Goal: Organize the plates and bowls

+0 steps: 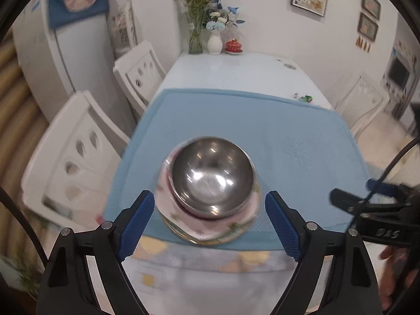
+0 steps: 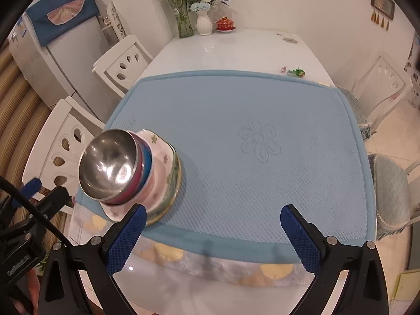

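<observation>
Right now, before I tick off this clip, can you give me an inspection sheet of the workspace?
Surface: white dining table with a blue quilted mat over its near half.
Job's things: one stack near the mat's front left; steel bowl on top, nested red and blue bowls beneath it, all on a floral dish.
Clutter: a small green trinket past the mat; glass vase of greenery, white vase and red lidded cup at the far end.
Grippers: left claw open, straddling the stack, not touching; right claw open, empty, over the mat.
Cables: black cable by the right gripper.
Surroundings: white chairs, fridge, framed pictures on the wall.
</observation>
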